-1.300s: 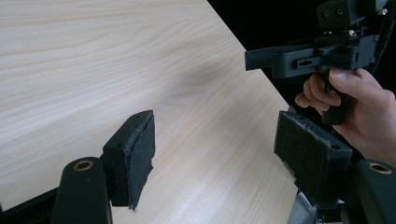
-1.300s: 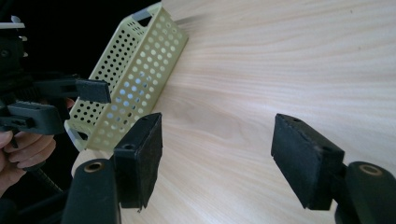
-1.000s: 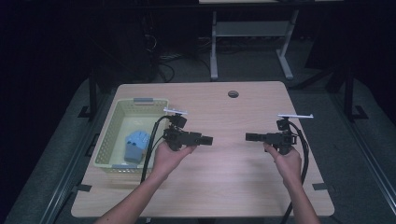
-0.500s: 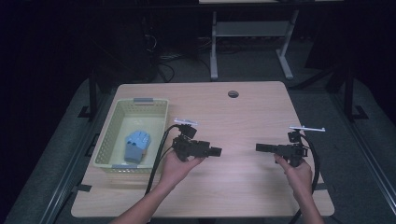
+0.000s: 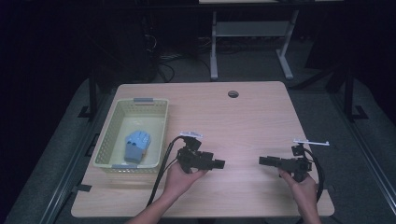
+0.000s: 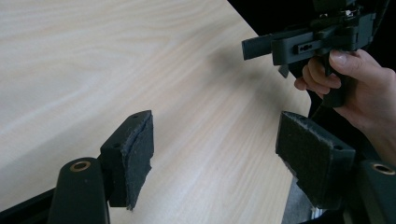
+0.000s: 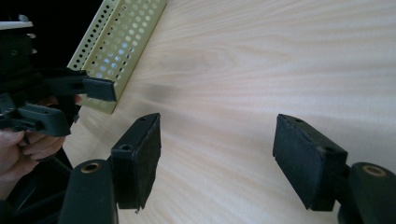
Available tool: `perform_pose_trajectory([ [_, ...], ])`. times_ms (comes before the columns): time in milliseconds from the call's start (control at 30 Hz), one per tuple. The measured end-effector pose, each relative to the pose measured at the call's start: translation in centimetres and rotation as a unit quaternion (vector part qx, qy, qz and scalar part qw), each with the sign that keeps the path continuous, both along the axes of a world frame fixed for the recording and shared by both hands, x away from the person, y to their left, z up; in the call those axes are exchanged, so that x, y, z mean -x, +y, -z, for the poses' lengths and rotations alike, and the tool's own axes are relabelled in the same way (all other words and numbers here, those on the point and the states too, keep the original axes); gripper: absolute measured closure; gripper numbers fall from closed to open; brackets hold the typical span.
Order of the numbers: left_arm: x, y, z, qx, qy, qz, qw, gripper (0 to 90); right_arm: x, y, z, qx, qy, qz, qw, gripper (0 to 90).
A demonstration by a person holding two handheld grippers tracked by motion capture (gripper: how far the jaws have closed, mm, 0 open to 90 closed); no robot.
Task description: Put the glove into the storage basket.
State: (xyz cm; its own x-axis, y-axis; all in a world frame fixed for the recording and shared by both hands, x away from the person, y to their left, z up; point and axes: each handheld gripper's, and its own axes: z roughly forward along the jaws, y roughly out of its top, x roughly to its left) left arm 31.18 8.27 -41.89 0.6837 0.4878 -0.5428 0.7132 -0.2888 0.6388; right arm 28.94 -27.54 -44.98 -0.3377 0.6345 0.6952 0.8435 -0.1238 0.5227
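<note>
High view: blue object [image 5: 136, 145] in yellow basket [image 5: 103, 148]

Basket [image 5: 140, 105] left on table [image 5: 243, 121] — toy [image 5: 135, 144] inside.

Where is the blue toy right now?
In the high view, the blue toy lies inside the yellow basket at the table's left side, toward the basket's near end, apart from the left tool.

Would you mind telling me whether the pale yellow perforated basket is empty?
Not empty: the pale yellow perforated plastic basket holds a blue blocky object lying on its floor, seen in the high view.
</note>
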Motion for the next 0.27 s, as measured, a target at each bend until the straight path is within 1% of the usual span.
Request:
perform_pose_trajectory([
  [33, 0.3, 0.0, 0.2, 0.0, -0.002, 0.003, 1.0, 27.5, 0.3, 0.0, 0.1, -0.003, -0.002, -0.001, 1.0, 31.3],
  [67, 0.3, 0.0, 0.2, 0.0, -0.002, 0.003, 1.0, 27.5, 0.7, -0.1, 0.2, -0.006, -0.005, -0.004, 1.0, 31.2],
  [100, 1.0, 0.1, 0.4, 0.003, -0.008, 0.011, 0.9999, 27.5, 1.0, -0.1, 0.2, -0.009, -0.007, -0.009, 0.9999, 30.7],
  [133, 1.4, 0.1, 0.6, 0.002, -0.015, 0.015, 0.9998, 27.5, 1.4, -0.1, 0.2, -0.013, -0.009, -0.013, 0.9998, 29.9],
  [200, 2.3, 0.2, 0.9, 0.005, -0.018, 0.02, 0.9996, 27.4, 2.2, -0.1, 0.2, -0.02, -0.017, -0.024, 0.9994, 29.5],
  [233, 2.8, 0.3, 1.2, 0.007, -0.023, 0.019, 0.9995, 27.4, 2.5, 0.0, 0.2, -0.019, -0.02, -0.027, 0.9992, 29.4],
  [267, 2.8, 0.3, 1.2, 0.007, -0.023, 0.019, 0.9995, 27.5, 2.5, 0.0, 0.2, -0.019, -0.02, -0.027, 0.9992, 29.4],
])
